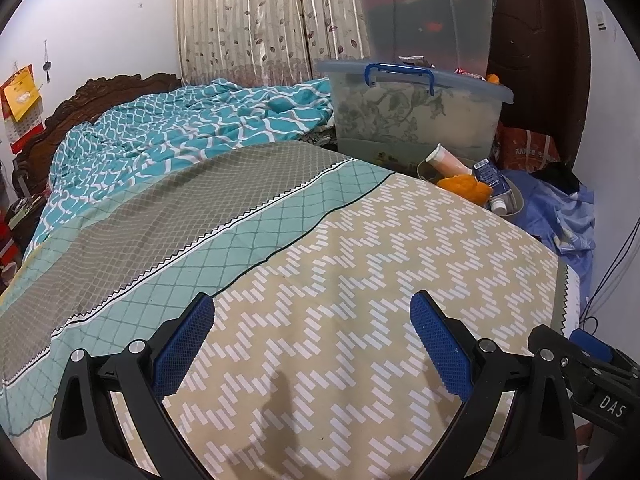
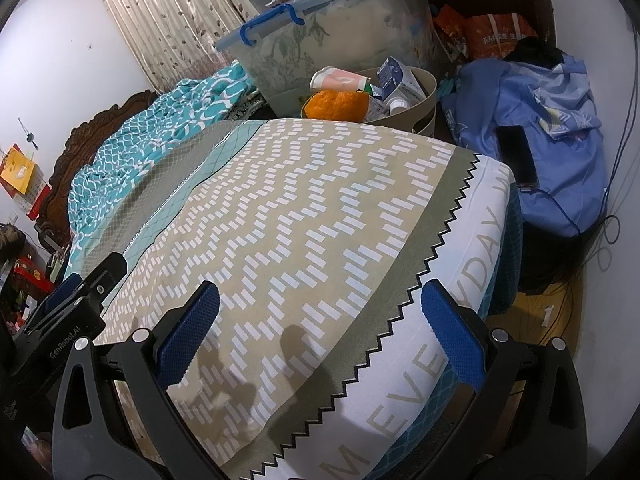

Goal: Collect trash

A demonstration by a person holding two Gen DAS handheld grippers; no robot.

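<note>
A beige round bin (image 2: 425, 87) stands beyond the bed's far corner and holds trash: an orange peel (image 2: 336, 105), a paper cup (image 2: 340, 79), a blue and white carton (image 2: 394, 76) and a small white bottle (image 2: 398, 105). The bin also shows in the left wrist view (image 1: 516, 196), with the peel (image 1: 464, 186), cup (image 1: 446, 160) and carton (image 1: 494, 178). My left gripper (image 1: 312, 316) is open and empty over the patterned bedsheet (image 1: 360, 264). My right gripper (image 2: 320, 304) is open and empty over the bed's corner (image 2: 460, 240).
A clear storage box (image 1: 416, 108) with a blue handle stands behind the bin, a lidded tub (image 1: 424, 12) on top. A blue cloth heap (image 2: 540, 120) with a black phone (image 2: 516, 152) and cables lies right. A teal quilt (image 1: 180, 132) covers the bed's far half.
</note>
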